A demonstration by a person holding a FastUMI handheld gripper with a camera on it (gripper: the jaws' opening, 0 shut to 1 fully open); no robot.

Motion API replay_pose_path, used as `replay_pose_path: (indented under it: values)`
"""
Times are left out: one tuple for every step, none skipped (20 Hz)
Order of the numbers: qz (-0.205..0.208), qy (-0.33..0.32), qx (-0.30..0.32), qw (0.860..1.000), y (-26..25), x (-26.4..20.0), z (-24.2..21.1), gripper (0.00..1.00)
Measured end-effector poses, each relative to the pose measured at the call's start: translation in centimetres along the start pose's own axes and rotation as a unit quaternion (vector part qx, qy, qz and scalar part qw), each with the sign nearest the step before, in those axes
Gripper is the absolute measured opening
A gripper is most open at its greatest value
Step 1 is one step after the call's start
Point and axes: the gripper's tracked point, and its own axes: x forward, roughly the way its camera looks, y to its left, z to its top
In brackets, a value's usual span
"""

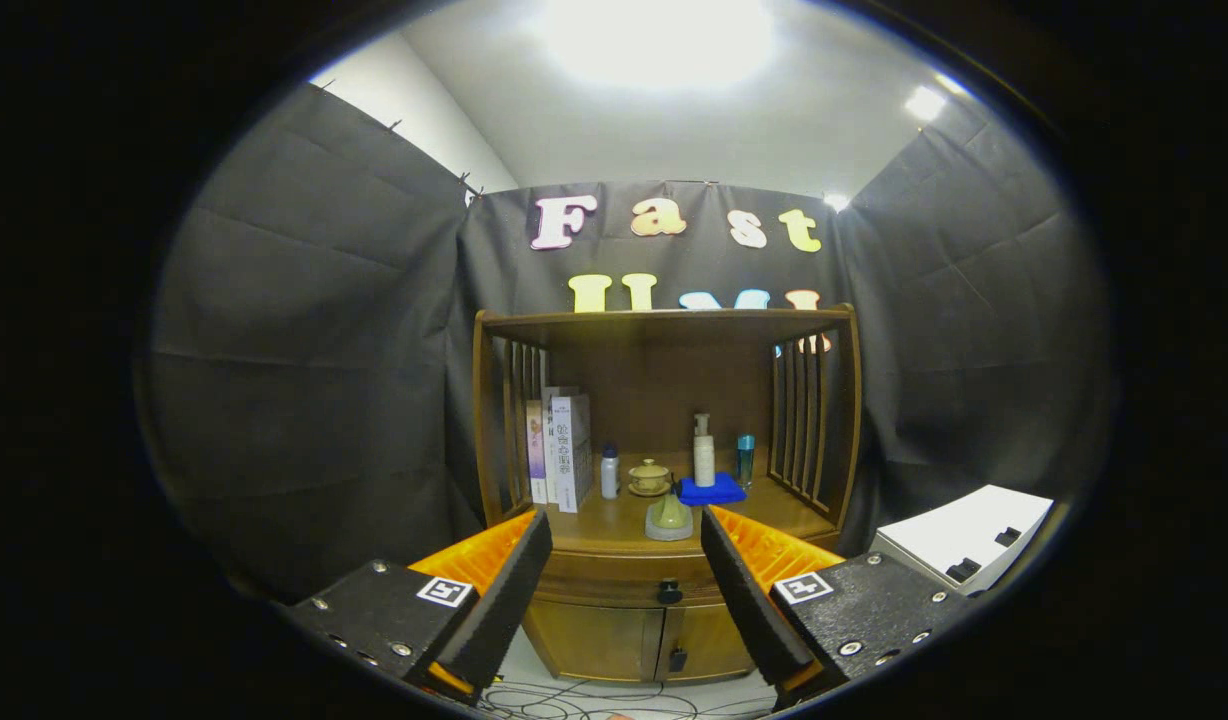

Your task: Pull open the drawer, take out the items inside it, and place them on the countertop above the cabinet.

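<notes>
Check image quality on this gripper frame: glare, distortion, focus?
Gripper view: ceiling light blown out to white glare; strong fisheye bend, cabinet posts and cloth walls bow outward; drawer knob sharp and evenly lit, between the open gripper fingers and beyond them; cabinet doors below sit in shadow; book spine text too small to read.

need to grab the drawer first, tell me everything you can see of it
The drawer is a wide, shallow wooden front in the same brown as the cabinet, sitting just under the countertop and above two lower doors. It looks fully shut, flush with the frame. One small dark knob sits at its middle. Nothing touches it. The tongs are open, held short of it, with the knob showing between the two fingers.
</notes>
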Motion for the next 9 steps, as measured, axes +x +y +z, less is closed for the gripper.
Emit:
replay_pose_path:
  values:
    - [-0.002,0.0,0.001,1.0,-0.32,-0.1,-0.01,0.94]
    - [-0.006,0.001,0.002,1.0,-0.62,-0.04,-0.04,0.94]
    - [-0.008,0.001,0.005,1.0,-0.8,0.04,-0.07,0.94]
    - [-0.008,0.002,0.009,1.0,-0.89,0.21,-0.13,0.94]
    - [-0.007,0.004,0.014,1.0,-0.96,0.27,-0.32,0.94]
    - [-0.007,0.006,0.017,1.0,-1.06,0.42,-0.49,0.94]
    - [-0.008,0.008,0.019,1.0,-1.18,0.54,-0.62,0.94]
    - [-0.008,0.009,0.02,1.0,-1.24,0.62,-0.73,0.94]
    - [-0.008,0.011,0.019,1.0,-1.32,0.75,-0.85,0.94]
